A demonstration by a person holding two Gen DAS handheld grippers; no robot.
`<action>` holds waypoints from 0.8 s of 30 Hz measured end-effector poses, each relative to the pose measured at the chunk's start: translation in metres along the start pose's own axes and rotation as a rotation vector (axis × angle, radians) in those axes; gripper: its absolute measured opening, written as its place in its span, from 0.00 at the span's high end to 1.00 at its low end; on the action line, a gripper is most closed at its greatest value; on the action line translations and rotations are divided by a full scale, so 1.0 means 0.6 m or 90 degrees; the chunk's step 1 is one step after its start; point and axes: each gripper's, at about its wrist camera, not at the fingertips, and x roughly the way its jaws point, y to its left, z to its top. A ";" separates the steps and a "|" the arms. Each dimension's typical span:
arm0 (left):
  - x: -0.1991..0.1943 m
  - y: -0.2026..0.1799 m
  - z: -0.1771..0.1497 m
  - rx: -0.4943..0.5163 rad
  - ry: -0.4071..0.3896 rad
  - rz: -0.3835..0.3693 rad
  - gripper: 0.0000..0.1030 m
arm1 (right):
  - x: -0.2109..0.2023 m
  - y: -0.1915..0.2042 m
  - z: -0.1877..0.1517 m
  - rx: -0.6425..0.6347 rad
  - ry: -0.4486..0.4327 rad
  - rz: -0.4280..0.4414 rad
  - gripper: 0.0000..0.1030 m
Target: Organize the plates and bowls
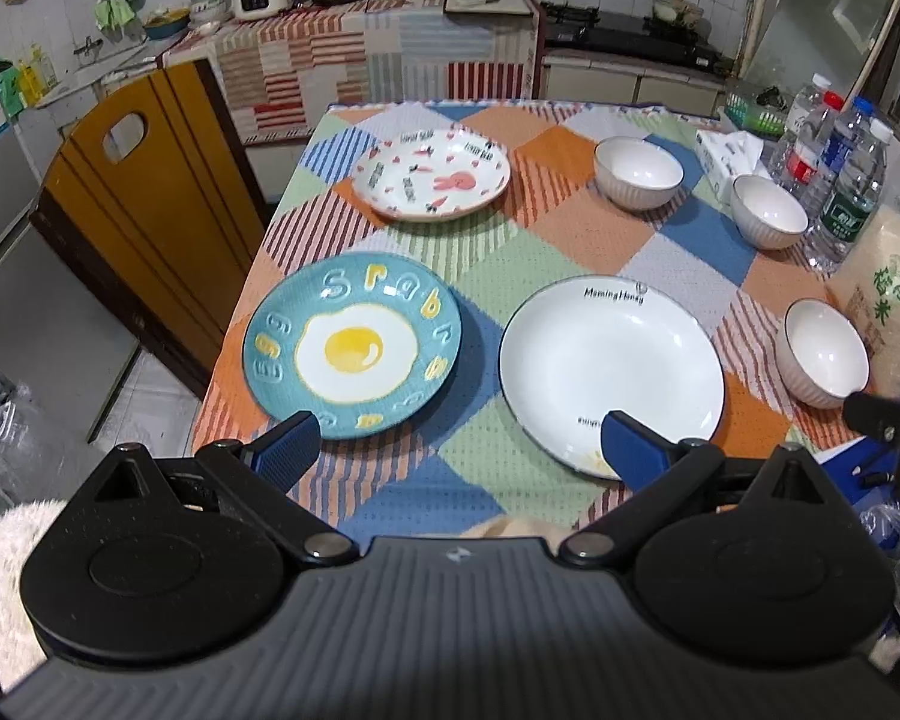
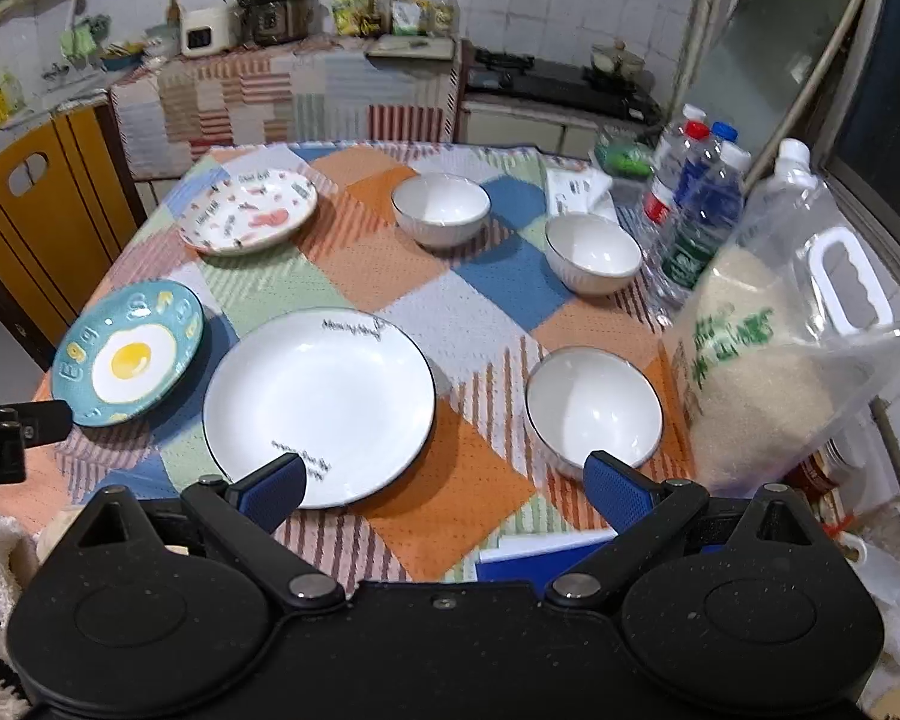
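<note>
Three plates lie on the checked tablecloth: a blue egg plate (image 1: 354, 348) (image 2: 129, 354), a white plate (image 1: 612, 369) (image 2: 321, 405), and a rabbit-print plate (image 1: 432, 174) (image 2: 249, 219) farther back. Three white bowls stand on the right: a near one (image 1: 822, 354) (image 2: 594, 408), a middle one (image 1: 768, 210) (image 2: 594, 252) and a far one (image 1: 637, 171) (image 2: 441, 207). My left gripper (image 1: 456, 450) is open and empty above the near edge, between the egg plate and the white plate. My right gripper (image 2: 444, 489) is open and empty, between the white plate and the near bowl.
A large clear jug of rice (image 2: 774, 360) (image 1: 888, 276) stands at the right edge beside the near bowl. Water bottles (image 2: 699, 210) (image 1: 840, 180) and a tissue pack (image 1: 729, 156) sit behind it. A yellow chair (image 1: 132, 228) stands left of the table.
</note>
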 end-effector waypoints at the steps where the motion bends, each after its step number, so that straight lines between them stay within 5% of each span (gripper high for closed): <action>1: 0.001 0.000 0.002 0.003 -0.015 -0.004 0.02 | -0.002 -0.003 0.001 -0.006 -0.020 0.009 0.02; 7: 0.034 -0.001 0.022 0.013 -0.076 -0.035 0.02 | 0.009 -0.029 0.001 -0.057 -0.198 0.105 0.02; 11: 0.090 -0.006 0.038 0.004 -0.064 -0.064 0.02 | 0.058 -0.057 -0.002 -0.055 -0.299 0.207 0.02; 20: 0.214 -0.029 0.023 0.023 0.027 -0.083 0.18 | 0.182 -0.054 -0.026 -0.092 -0.224 0.317 0.04; 24: 0.249 -0.023 0.007 0.007 0.055 -0.089 0.22 | 0.228 -0.061 -0.042 -0.033 -0.169 0.326 0.04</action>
